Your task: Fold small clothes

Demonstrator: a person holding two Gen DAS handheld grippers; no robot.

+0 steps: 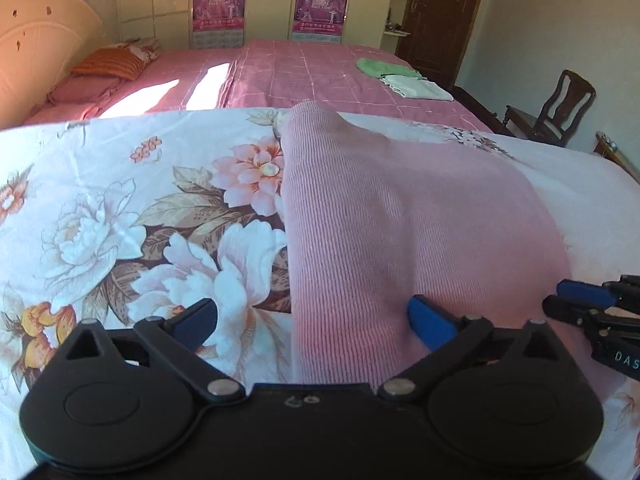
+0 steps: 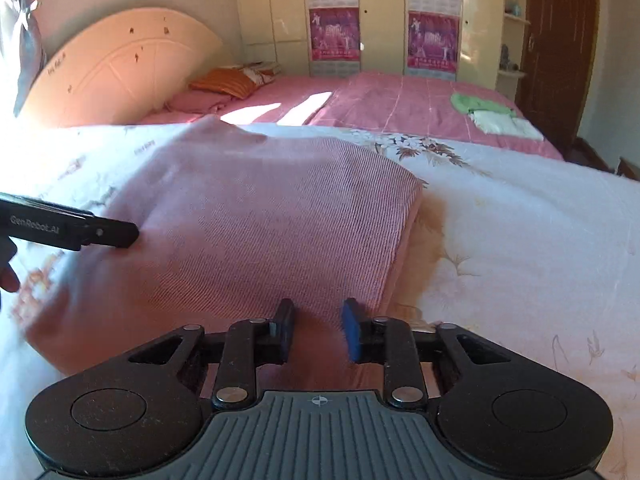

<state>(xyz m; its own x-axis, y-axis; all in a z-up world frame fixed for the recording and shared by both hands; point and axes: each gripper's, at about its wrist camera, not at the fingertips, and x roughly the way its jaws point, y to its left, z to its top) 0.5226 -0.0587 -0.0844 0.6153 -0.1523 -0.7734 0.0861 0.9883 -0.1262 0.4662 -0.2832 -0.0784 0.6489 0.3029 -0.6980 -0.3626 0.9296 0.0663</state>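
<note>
A pink ribbed garment (image 1: 380, 216) lies partly folded on a floral sheet (image 1: 120, 200); it also shows in the right wrist view (image 2: 260, 216). My left gripper (image 1: 312, 320) is wide open over the garment's near left edge, its blue pads apart, holding nothing. My right gripper (image 2: 316, 328) is partly open over the garment's near right part, with pink cloth between the pads but not pinched. The right gripper shows at the left wrist view's right edge (image 1: 576, 300). The left gripper shows at the right wrist view's left edge (image 2: 80, 228).
Behind the floral sheet (image 2: 520, 220) is a bed with a pink cover (image 1: 320, 76). A green cloth (image 1: 380, 67) and a folded white cloth (image 1: 416, 87) lie on it. Pillows (image 1: 112, 64) sit at the headboard. A wooden chair (image 1: 556, 108) stands at right.
</note>
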